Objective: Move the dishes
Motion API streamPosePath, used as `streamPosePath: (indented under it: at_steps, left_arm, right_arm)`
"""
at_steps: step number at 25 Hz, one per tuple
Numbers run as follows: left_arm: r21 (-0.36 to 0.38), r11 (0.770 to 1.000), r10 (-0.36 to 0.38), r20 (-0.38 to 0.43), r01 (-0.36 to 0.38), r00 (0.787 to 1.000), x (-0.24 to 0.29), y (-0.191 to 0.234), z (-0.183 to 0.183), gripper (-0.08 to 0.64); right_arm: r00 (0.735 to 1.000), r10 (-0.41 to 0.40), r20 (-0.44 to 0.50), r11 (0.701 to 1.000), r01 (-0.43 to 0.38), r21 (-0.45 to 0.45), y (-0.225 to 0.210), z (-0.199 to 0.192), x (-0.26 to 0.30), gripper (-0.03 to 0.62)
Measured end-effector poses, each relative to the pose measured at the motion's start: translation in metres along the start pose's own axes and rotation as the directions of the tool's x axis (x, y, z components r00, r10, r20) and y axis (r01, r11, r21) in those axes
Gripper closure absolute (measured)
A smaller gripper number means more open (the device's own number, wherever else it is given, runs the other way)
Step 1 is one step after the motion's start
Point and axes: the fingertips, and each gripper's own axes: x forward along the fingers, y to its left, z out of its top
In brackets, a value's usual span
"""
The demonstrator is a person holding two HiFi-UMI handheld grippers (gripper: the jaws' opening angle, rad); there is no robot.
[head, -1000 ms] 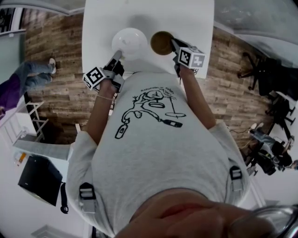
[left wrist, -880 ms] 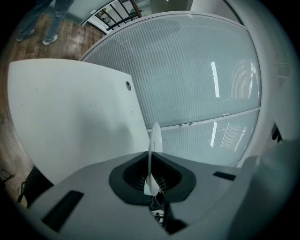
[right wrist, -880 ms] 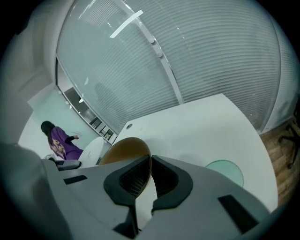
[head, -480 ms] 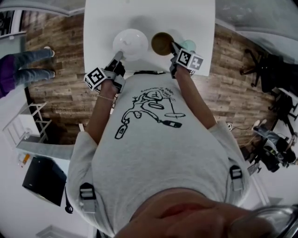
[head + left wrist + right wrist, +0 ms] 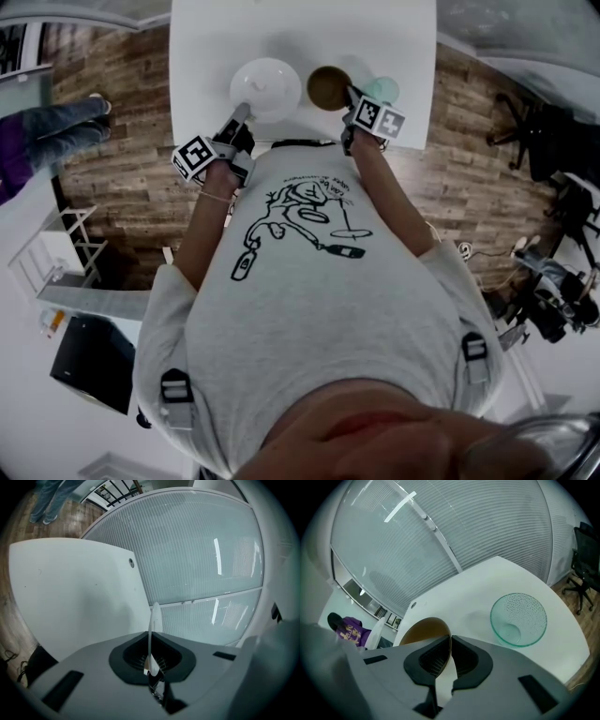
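A white table point(image 5: 300, 28) is bearing three dishes along its near edge. The left gripper point(image 5: 240, 112) is clamping the rim of a white plate point(image 5: 266, 84) at the table's left. The right gripper point(image 5: 349, 97) is pinching the rim of a brown bowl point(image 5: 324, 86) at table centre. A glass bowl point(image 5: 518, 619) is sitting free just to the right, nearer the right hand.
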Motion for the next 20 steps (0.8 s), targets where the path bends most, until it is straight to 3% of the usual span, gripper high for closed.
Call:
streamPosePath:
  at_steps: [20]
  left_arm:
    - [-0.008,1.0,-0.004,0.019,0.004,1.0,-0.004,0.005,0.003,0.551]
  right_arm:
    - [0.993,-0.113,0.035,0.994,0.113,0.011,-0.05,-0.014,0.026,0.548]
